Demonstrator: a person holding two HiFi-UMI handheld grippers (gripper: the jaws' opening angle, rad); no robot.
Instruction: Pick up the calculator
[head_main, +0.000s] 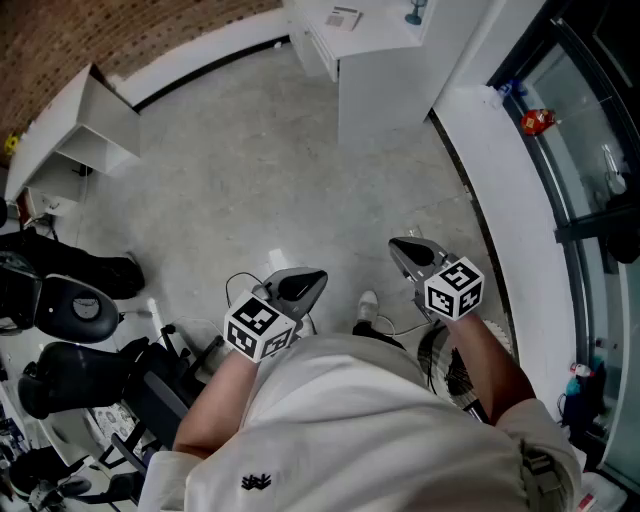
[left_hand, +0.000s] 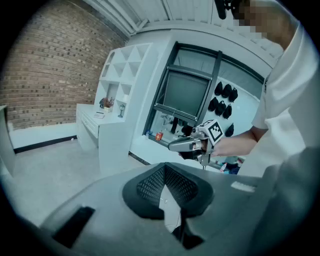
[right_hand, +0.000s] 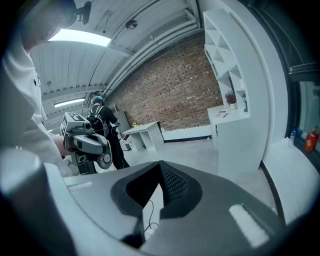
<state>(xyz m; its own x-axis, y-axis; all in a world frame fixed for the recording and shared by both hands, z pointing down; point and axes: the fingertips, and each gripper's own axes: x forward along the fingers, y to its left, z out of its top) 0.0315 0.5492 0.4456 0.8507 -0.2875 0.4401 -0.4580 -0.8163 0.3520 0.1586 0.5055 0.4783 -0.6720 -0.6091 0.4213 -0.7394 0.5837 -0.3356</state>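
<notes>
The left gripper and right gripper were held side by side, tipped down over the grey floor, just ahead of the person's white shirt. Both sets of jaws were seen pinched fully together, nothing caught in either. A white cabinet was parked further off. The calculator couldn't be spotted in any view, tbh.
</notes>
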